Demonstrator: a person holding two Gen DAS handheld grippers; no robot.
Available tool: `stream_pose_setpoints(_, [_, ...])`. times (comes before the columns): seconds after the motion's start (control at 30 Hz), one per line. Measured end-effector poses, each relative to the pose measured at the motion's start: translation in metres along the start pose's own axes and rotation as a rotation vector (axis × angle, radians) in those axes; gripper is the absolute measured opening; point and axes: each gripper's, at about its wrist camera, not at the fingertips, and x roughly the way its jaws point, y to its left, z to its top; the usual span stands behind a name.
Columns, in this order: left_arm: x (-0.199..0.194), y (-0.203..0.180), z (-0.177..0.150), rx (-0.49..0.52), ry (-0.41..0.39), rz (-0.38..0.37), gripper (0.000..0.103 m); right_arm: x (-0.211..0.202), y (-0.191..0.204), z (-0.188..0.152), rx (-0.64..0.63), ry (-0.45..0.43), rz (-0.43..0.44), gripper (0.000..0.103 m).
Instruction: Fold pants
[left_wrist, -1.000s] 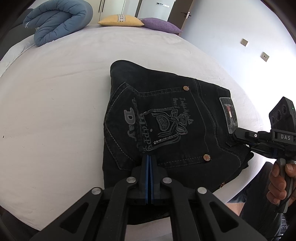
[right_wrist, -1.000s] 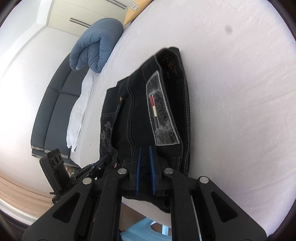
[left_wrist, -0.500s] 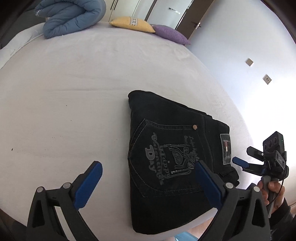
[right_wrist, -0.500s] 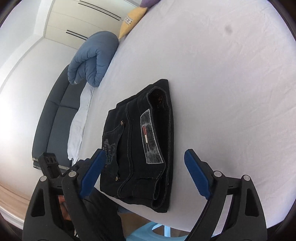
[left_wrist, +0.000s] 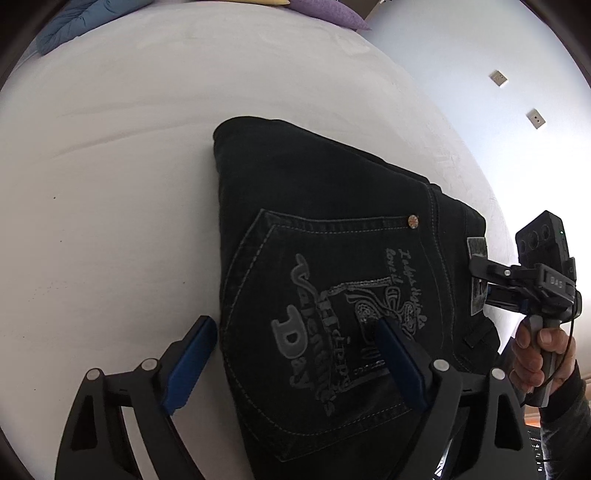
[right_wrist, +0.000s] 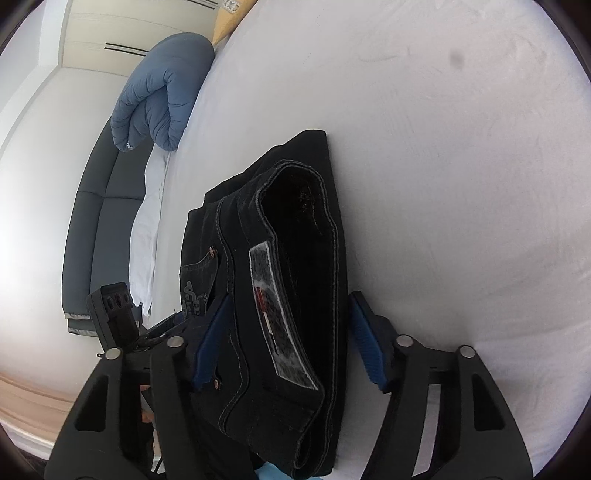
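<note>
Black jeans (left_wrist: 332, 229) lie folded in a compact stack on the white bed (left_wrist: 110, 147), back pocket print facing up. My left gripper (left_wrist: 295, 347) is open, its blue pads straddling the stack's near left edge. My right gripper (right_wrist: 288, 332) is open, its pads either side of the waistband end with the grey label (right_wrist: 273, 314). The right gripper also shows in the left wrist view (left_wrist: 480, 273) at the waistband, held by a hand. The jeans show in the right wrist view (right_wrist: 295, 229).
A rolled blue duvet (right_wrist: 162, 92) lies at the far end of the bed, with a purple pillow (left_wrist: 325, 14) beside it. A dark grey sofa (right_wrist: 96, 221) stands along the bed's left side. The bed edge runs just under the jeans.
Both grippers opened from a shut hold on the jeans, pulled back, and now have come in close again with jaws open around the stack's edges.
</note>
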Motion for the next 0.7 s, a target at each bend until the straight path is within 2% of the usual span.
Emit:
stream_pose_setpoints(0.03, [0.001,-0.002,0.001,0.0,0.002,-0.007,0.078,0.002,0.001,0.0,-0.005,0.004,-0.014,0.036])
stream_pose_setpoints(0.07, [0.002,-0.003,0.001,0.0,0.005,0.001,0.074,0.006,0.002,0.0,-0.011,0.004,-0.027,0.034])
stream_pose_setpoints(0.23, [0.003,-0.007,0.003,0.003,0.004,0.028,0.056,0.011,0.011,-0.007,-0.044,-0.024,-0.063,0.028])
stream_pose_setpoints(0.3, [-0.001,-0.008,0.001,-0.003,-0.01,0.035,0.045,0.011,0.024,-0.011,-0.102,-0.042,-0.12,0.025])
stream_pose_setpoints(0.4, [-0.004,-0.01,-0.003,-0.018,-0.026,0.035,0.035,0.007,0.047,-0.017,-0.209,-0.071,-0.211,0.021])
stream_pose_setpoints(0.47, [-0.006,-0.017,-0.004,-0.011,-0.041,0.042,0.028,0.001,0.057,-0.02,-0.257,-0.088,-0.24,0.019])
stream_pose_setpoints(0.57, [-0.015,-0.027,-0.005,-0.002,-0.063,0.051,0.023,-0.01,0.077,-0.025,-0.33,-0.122,-0.259,0.017])
stream_pose_setpoints(0.7, [-0.032,-0.037,0.001,0.002,-0.107,0.041,0.021,-0.023,0.106,-0.03,-0.43,-0.152,-0.277,0.016])
